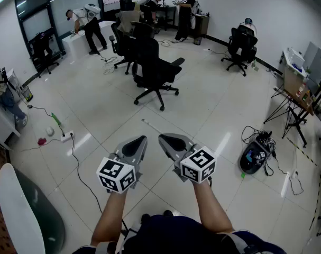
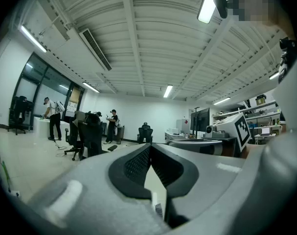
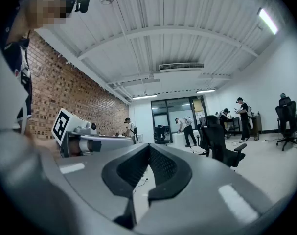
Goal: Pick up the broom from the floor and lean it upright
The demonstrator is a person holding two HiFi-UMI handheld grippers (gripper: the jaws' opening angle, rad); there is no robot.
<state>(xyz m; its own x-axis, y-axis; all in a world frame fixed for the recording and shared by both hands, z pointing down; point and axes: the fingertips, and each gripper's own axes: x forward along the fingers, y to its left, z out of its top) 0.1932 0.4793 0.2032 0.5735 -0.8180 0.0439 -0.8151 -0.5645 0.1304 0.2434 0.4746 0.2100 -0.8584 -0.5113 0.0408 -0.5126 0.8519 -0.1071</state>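
Your left gripper and right gripper sit level and side by side over the tiles, each with its jaws pressed together on nothing.

The broom shows only as a thin pale stick lying on the floor just ahead of the right gripper. Its near end runs behind that gripper and no brush head can be made out, so that reading is unsure.

You have open floor straight ahead, up to the black chair, and more bare floor to the right of it. On your left a cable runs from a power strip back toward your feet, with a green thing near it that is too small to name. On your right a dark bag lies in a tangle of leads, and a tripod stands beyond it.

A white curved board at lower left is cut off by the frame edge. Your own arms hide the floor under you.
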